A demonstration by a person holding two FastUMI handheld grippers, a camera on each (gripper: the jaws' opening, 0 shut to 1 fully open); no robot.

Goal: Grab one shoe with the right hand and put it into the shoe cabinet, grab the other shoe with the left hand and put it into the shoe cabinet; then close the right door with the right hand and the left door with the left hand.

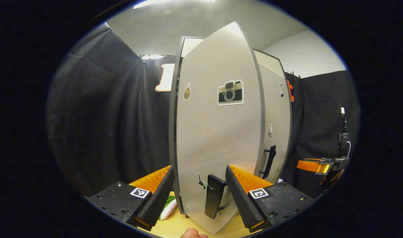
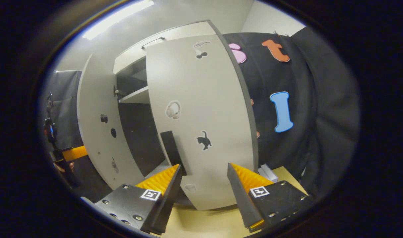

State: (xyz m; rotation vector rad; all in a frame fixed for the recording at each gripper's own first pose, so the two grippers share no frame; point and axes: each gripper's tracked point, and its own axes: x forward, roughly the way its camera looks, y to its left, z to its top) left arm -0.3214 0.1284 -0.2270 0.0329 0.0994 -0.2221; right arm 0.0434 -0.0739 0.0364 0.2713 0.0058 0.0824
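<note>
Already the left tool [image 1: 200, 188] is spread wide and empty around the left door [image 1: 218, 132], its handle [image 1: 214, 196] beside one finger; snagging is possible. Right tool [image 2: 204, 185], agape and empty, faces the right door [image 2: 201, 115]. Cabinet [image 2: 135, 96] contents are hidden; a shoe [image 1: 168, 206] lies lower left on the table [image 1: 175, 226].

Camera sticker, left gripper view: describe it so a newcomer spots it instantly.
Find the tall grey shoe cabinet, then its left door, swung edge-on between the open fingers of the left gripper. The camera sticker sits high on that door's face. It is the largest, rectangular one, unlike the small brown sticker beside it.
</note>
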